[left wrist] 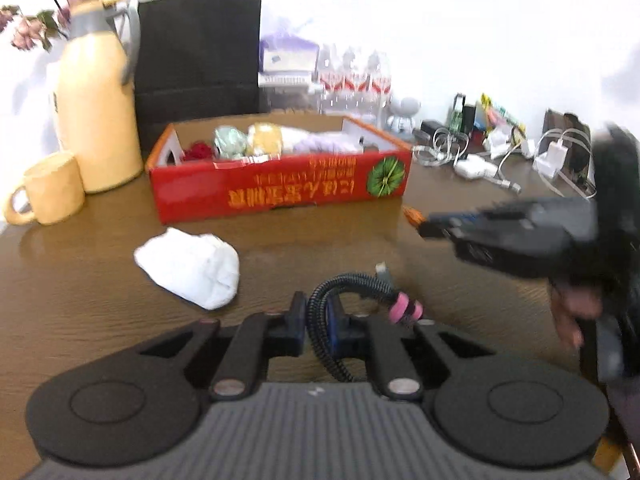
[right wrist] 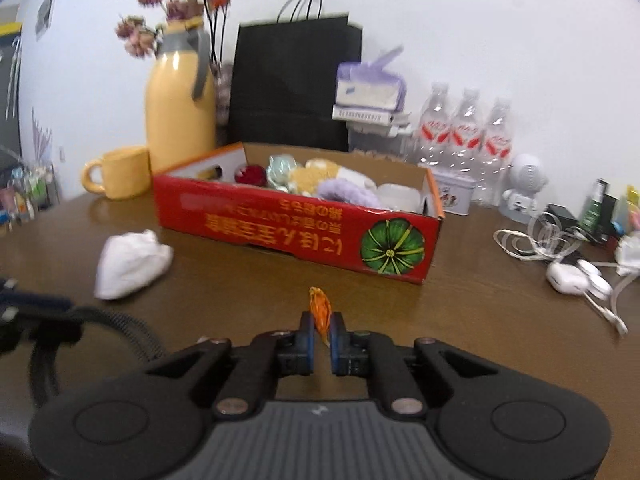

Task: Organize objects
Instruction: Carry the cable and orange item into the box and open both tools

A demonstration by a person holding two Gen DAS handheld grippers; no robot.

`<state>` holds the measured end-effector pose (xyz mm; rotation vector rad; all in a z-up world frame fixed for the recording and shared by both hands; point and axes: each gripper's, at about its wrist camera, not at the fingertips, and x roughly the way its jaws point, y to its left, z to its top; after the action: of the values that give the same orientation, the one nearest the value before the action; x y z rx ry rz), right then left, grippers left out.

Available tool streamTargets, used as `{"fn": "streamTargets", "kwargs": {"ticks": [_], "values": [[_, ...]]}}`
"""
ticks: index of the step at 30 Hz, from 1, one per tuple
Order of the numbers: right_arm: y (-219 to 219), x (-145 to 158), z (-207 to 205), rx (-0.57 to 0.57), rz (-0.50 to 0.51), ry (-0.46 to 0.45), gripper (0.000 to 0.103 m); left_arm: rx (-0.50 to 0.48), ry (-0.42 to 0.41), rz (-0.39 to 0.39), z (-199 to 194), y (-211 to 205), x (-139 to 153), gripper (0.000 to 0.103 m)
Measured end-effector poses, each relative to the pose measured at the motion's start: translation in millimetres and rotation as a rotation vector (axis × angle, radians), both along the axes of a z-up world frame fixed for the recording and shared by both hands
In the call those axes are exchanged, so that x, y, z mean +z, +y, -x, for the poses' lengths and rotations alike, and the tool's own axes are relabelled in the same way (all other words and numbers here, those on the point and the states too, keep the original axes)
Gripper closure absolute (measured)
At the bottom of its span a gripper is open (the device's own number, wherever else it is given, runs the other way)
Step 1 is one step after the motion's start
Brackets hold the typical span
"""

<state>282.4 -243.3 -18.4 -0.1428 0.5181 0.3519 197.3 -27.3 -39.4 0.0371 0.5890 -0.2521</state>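
With both tools already loaded, I read the red box (right wrist: 296,224) as the target, lying straight ahead and farther from me, its long side running left to right across my line. My left gripper (left wrist: 318,320) is pinched on a coiled black cable (left wrist: 352,284); my right gripper (right wrist: 321,334) is pinched on a small orange wrapper (right wrist: 320,306), standing upright between the pads. The right one looks nearer the box's near wall, so I'd drop there first.
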Motion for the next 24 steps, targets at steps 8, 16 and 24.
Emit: {"fn": "streamTargets", "kwargs": {"ticks": [8, 16, 24], "values": [[-15.6, 35.4, 88.1, -0.028, -0.084, -0.071, 0.096, 0.016, -0.112, 0.027, 34.3, 12.4, 41.8, 0.091], [-27.9, 74.5, 81.3, 0.004, -0.125, -0.148, 0.096, 0.034, -0.174, 0.088, -15.3, 43.6, 76.5, 0.091], [-13.4, 110.9, -35.7, 0.069, -0.174, -0.13, 0.096, 0.047, -0.134, 0.174, -141.0, 79.2, 92.7, 0.091]]}}
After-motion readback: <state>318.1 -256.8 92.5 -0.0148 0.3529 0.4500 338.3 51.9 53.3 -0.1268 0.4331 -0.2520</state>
